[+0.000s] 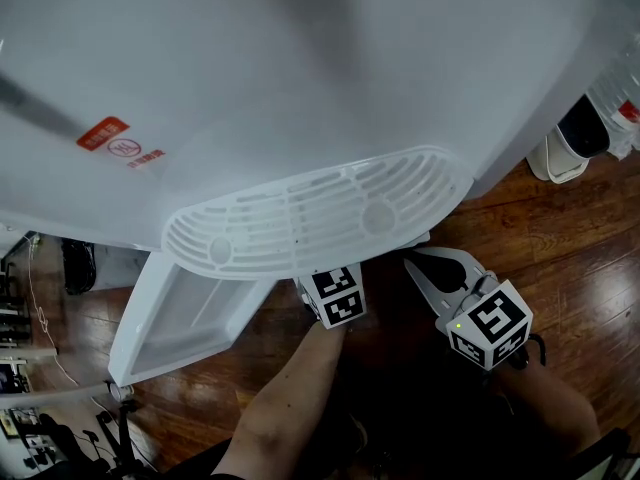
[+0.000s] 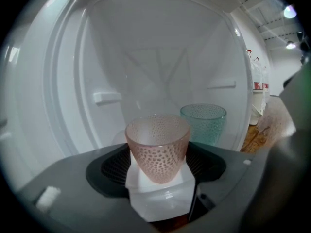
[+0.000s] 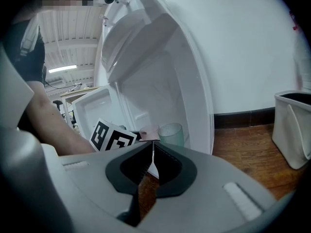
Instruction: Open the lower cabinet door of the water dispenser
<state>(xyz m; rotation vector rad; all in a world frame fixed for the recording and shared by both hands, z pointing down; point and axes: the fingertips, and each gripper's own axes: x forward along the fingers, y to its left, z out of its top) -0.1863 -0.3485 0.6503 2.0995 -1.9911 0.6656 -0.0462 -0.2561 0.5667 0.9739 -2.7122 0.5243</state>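
Wooden floor (image 1: 560, 238), white wall behind, white bin (image 3: 291, 125) at the right. The white water dispenser (image 1: 300, 88) is seen from above in the head view, its slotted drip tray (image 1: 310, 213) jutting toward the camera. The lower cabinet door (image 1: 180, 318) is already open, swung out to the dispenser's left with its inner face showing. The left gripper (image 2: 156, 176) reaches into the open cabinet under the tray. Its jaws are wide, with an upright pink dotted cup (image 2: 158, 147) between them and a dark gap on each side, so the pads look clear of it. A teal dotted cup (image 2: 204, 123) stands just behind and to the right of the pink one. The right gripper (image 3: 151, 164) hangs outside near the cabinet opening, jaws pressed together, nothing in them.
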